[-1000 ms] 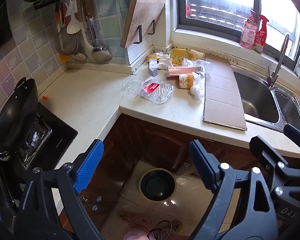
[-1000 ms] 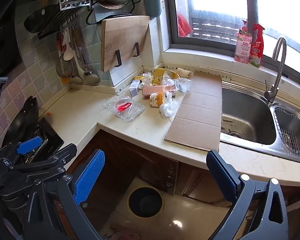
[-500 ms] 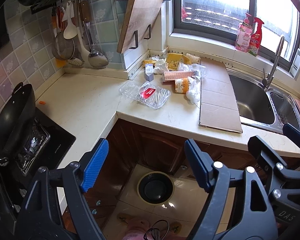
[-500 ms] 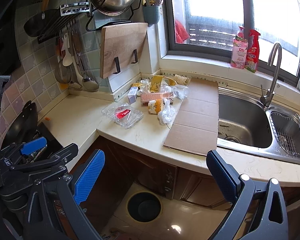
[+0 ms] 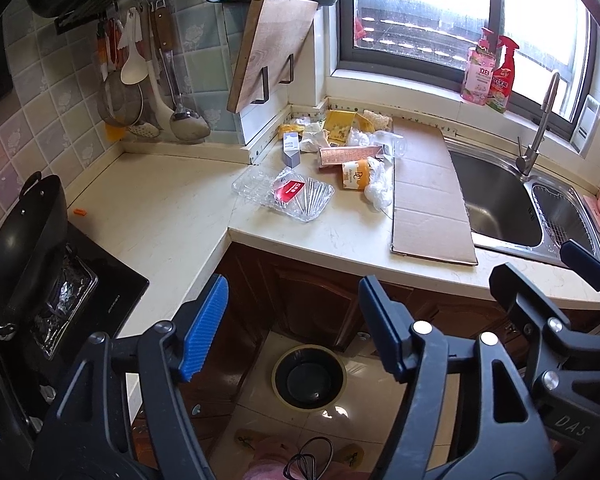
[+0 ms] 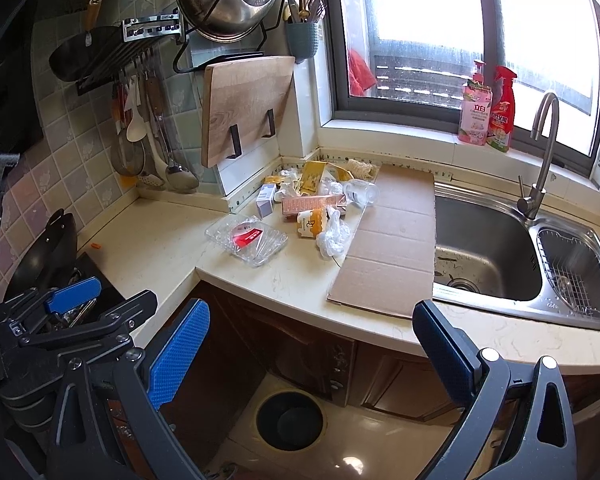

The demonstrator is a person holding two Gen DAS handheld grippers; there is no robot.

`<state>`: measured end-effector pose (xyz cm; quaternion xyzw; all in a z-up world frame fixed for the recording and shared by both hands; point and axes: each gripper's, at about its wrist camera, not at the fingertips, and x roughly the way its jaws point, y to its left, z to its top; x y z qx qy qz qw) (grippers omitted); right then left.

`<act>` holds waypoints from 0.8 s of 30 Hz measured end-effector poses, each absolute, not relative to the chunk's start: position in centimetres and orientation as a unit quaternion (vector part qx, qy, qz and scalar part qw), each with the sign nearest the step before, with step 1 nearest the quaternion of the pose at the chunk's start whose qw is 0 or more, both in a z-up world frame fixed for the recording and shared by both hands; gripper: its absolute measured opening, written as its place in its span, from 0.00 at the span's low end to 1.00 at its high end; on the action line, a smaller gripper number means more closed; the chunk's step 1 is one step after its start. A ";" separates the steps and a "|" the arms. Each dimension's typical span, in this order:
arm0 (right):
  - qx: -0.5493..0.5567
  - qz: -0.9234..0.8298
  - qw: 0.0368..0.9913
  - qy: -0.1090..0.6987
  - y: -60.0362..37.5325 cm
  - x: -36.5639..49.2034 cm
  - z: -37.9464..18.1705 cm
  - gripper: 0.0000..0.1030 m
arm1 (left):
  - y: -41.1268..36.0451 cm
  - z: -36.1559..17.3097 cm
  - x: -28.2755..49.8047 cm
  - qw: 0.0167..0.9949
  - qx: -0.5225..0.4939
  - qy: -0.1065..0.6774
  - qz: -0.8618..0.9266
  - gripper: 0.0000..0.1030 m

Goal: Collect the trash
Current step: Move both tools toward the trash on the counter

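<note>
Trash lies in the counter corner: a clear plastic tray with a red label [image 5: 286, 196] [image 6: 247, 239], a yellow paper cup [image 5: 355, 175] [image 6: 311, 223], a crumpled white bag [image 5: 376, 190] [image 6: 332, 236], a pink carton [image 5: 350, 155] [image 6: 314, 202], a small box [image 5: 291, 152] [image 6: 266, 199] and yellow wrappers [image 5: 342, 125]. A flat cardboard sheet [image 5: 428, 204] [image 6: 392, 248] lies beside them. A round black bin [image 5: 309, 377] [image 6: 290, 420] stands on the floor below. My left gripper [image 5: 292, 320] and right gripper [image 6: 310, 348] are open and empty, held in front of the counter above the bin.
A steel sink [image 6: 488, 256] with a tap [image 6: 540, 160] is at the right. A black wok [image 5: 24, 240] sits on the stove at the left. A cutting board [image 6: 244, 108] and hanging utensils [image 5: 152, 92] line the wall. Two bottles [image 6: 488, 108] stand on the sill.
Both grippers have risen and tilted up a little, so the counter and wall sit lower in view. Both stay open. The trash has not moved.
</note>
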<state>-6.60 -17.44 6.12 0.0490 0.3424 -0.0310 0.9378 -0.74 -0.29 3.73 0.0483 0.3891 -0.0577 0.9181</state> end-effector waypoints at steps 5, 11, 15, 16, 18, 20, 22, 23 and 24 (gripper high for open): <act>0.047 -0.030 0.938 0.341 -17.5 -6.6 6.2 1.00 | -0.2 3.9 -0.6 0.918 0.047 0.389 -0.056 0.64; 0.047 -0.025 0.939 0.339 -17.5 -6.5 6.5 1.00 | -0.2 4.2 -0.7 0.919 0.046 0.388 -0.050 0.64; 0.046 -0.019 0.939 0.339 -17.4 -6.3 6.6 1.00 | -0.2 4.2 -0.7 0.920 0.043 0.388 -0.048 0.64; 0.046 -0.018 0.939 0.339 -17.4 -6.3 6.7 1.00 | -0.3 4.3 -0.7 0.920 0.043 0.387 -0.046 0.64; 0.045 -0.015 0.940 0.338 -17.5 -6.1 6.8 1.00 | -0.4 4.3 -0.8 0.920 0.043 0.387 -0.045 0.64; 0.044 -0.013 0.940 0.337 -17.7 -6.1 6.8 1.00 | -0.4 4.3 -0.7 0.920 0.043 0.387 -0.045 0.64; 0.043 -0.012 0.940 0.338 -17.9 -6.0 6.9 1.00 | -0.4 4.3 -0.7 0.920 0.042 0.387 -0.044 0.64; 0.044 -0.011 0.940 0.338 -17.8 -6.0 6.9 1.00 | -0.3 4.2 -0.8 0.920 0.043 0.387 -0.046 0.64; 0.045 -0.008 0.940 0.339 -17.9 -5.9 7.0 1.00 | -0.4 4.2 -0.8 0.920 0.043 0.388 -0.046 0.64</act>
